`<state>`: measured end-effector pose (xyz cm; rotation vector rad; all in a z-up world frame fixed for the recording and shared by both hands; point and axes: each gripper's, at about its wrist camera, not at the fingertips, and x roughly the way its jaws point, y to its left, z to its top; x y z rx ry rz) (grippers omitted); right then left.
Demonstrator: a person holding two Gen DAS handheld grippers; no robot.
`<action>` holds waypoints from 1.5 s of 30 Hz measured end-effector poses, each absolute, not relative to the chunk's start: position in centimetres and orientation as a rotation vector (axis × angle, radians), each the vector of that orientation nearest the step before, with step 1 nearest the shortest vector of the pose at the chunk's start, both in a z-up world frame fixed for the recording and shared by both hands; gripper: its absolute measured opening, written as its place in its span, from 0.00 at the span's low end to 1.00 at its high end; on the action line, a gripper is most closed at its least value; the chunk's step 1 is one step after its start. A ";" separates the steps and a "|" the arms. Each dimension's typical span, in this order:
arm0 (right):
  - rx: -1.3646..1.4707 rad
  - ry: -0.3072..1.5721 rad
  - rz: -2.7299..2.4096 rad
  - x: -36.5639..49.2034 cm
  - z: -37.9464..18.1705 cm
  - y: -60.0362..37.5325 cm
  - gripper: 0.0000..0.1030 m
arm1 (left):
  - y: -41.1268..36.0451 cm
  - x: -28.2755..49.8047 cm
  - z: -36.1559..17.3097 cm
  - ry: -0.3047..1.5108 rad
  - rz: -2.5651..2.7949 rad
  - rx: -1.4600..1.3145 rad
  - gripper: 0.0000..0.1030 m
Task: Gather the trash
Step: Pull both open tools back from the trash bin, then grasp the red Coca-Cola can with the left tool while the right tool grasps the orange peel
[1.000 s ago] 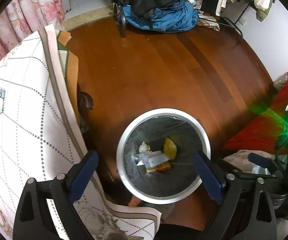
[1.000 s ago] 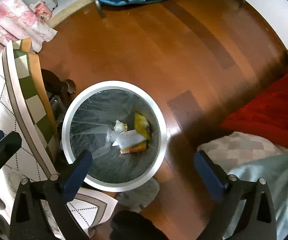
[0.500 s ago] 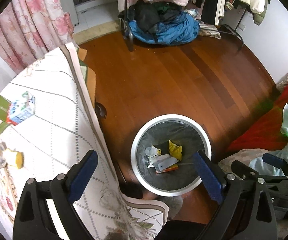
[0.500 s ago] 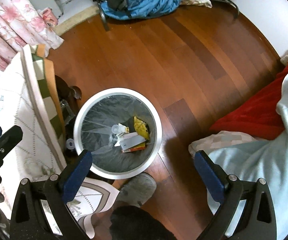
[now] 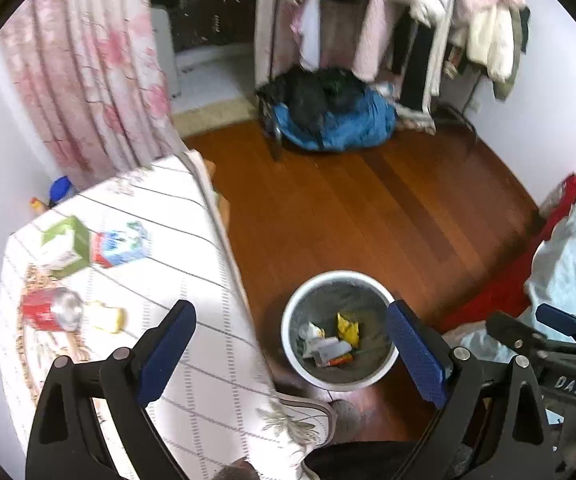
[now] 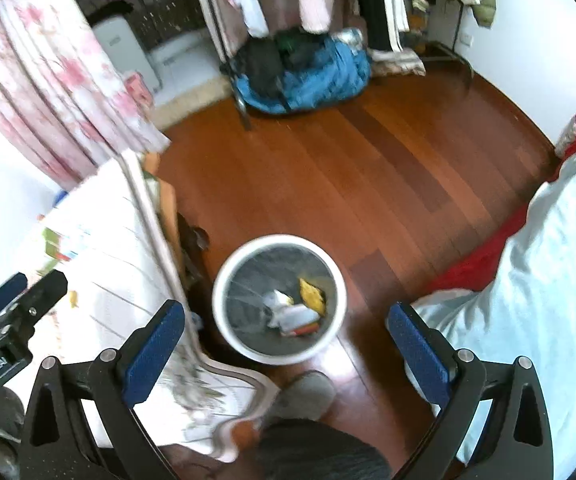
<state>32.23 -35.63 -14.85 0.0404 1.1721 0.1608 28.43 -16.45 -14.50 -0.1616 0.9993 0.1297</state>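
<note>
Both grippers are empty with fingers spread wide, the left gripper (image 5: pixel 292 346) and right gripper (image 6: pixel 285 342) held high over the room. The white trash bin (image 5: pixel 294 354) sits on the wood floor (image 5: pixel 368 216), just right of the table (image 5: pixel 191 280), with wrappers (image 5: pixel 334 342) already inside. On the tablecloth: a red can (image 5: pixel 49 310), a yellow scrap (image 5: pixel 107 317) beside it, and two cartons (image 5: pixel 91 242) further back.

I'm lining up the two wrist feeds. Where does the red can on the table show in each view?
Left wrist: red can lies at left on the tablecloth.
Right wrist: not visible; that area is blurred.
Shared landmark: the trash bin.
</note>
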 end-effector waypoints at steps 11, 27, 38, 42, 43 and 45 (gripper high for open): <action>0.029 1.196 0.370 30.8 -14.8 -19.1 1.00 | 2.3 21.1 -14.5 0.965 0.449 -0.389 0.94; 0.182 1.434 0.416 35.0 -31.2 -1.9 0.73 | 19.4 21.3 -30.6 1.098 0.583 -0.947 0.94; 0.163 1.453 0.521 33.1 -32.1 1.7 0.71 | 19.3 22.2 -31.0 1.067 0.621 -0.823 0.82; 0.151 1.470 0.552 32.2 -32.3 2.6 0.63 | 17.1 21.5 -29.5 1.122 0.567 -0.594 0.81; 0.140 1.469 0.561 31.9 -32.2 2.9 0.63 | 16.7 21.1 -29.1 1.140 0.546 -0.530 0.81; 0.125 1.461 0.566 31.6 -32.3 3.1 0.63 | 16.1 20.6 -28.8 1.165 0.520 -0.434 0.81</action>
